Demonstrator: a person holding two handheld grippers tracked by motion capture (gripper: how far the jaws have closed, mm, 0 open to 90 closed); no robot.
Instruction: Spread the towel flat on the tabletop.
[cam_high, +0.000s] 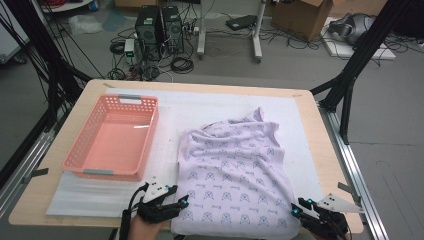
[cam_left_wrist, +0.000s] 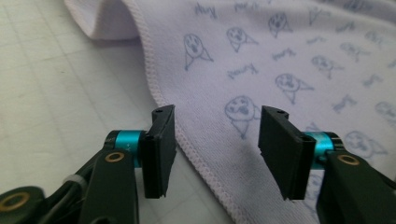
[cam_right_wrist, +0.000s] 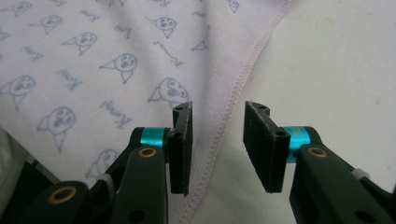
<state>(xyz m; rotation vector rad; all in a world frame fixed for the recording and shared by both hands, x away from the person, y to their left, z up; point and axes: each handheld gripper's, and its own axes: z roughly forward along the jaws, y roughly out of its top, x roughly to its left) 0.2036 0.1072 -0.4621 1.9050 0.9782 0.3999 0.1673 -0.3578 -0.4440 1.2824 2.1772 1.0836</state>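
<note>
High view: the printed cloth lies on the bench just right of the pink basket, which holds nothing. Left gripper and right gripper stand released over its near hem; clenching too shallow could pinch only stitching and slip.

soft matt cloth garment (stitched hem), glossy plastic basket

Light: bright, even, from overhead | Shadows: soft, faint under cloth folds and inside basket | Glare: none; mat near white | Focus: high view slightly soft; gripper views sharp at mid-cloth, black jaws near lens a little blurred | Distortion: mild at high-view edges
</note>
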